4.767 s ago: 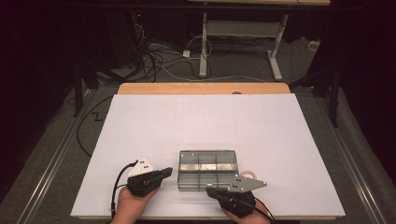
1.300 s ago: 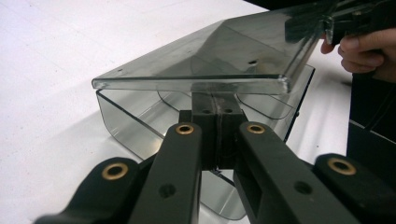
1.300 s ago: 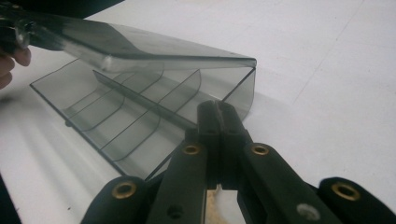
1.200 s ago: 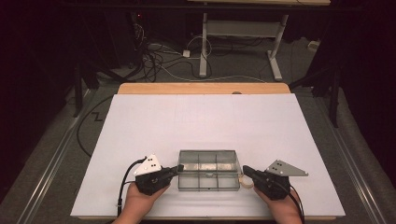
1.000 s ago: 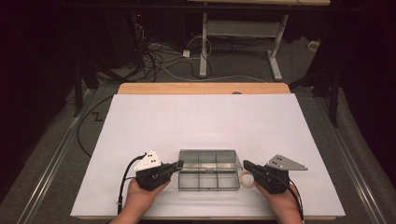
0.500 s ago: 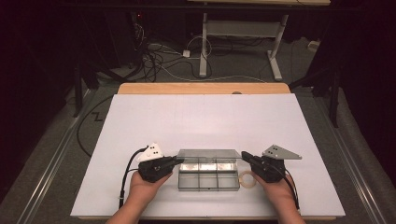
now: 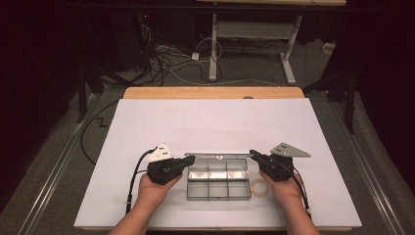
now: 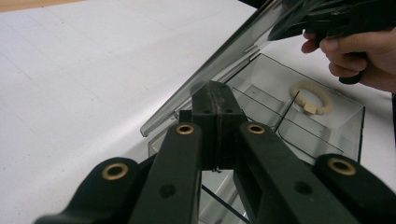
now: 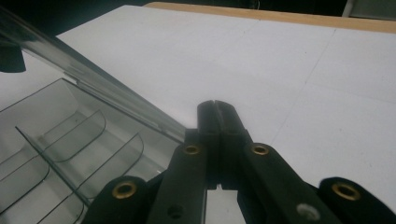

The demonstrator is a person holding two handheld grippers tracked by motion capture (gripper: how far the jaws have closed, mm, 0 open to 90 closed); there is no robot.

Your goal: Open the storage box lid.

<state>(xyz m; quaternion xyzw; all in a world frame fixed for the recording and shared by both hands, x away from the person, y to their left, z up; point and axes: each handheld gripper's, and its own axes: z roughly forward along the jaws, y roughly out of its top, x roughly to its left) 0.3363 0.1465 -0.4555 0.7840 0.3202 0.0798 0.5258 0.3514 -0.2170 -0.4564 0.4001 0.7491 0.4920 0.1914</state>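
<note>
Two clenched claws, left and right, prop the lid of a clear compartment box near the bench's front edge. Light, stiff and slippery, the lid looks best lifted from under its end corners.
</note>
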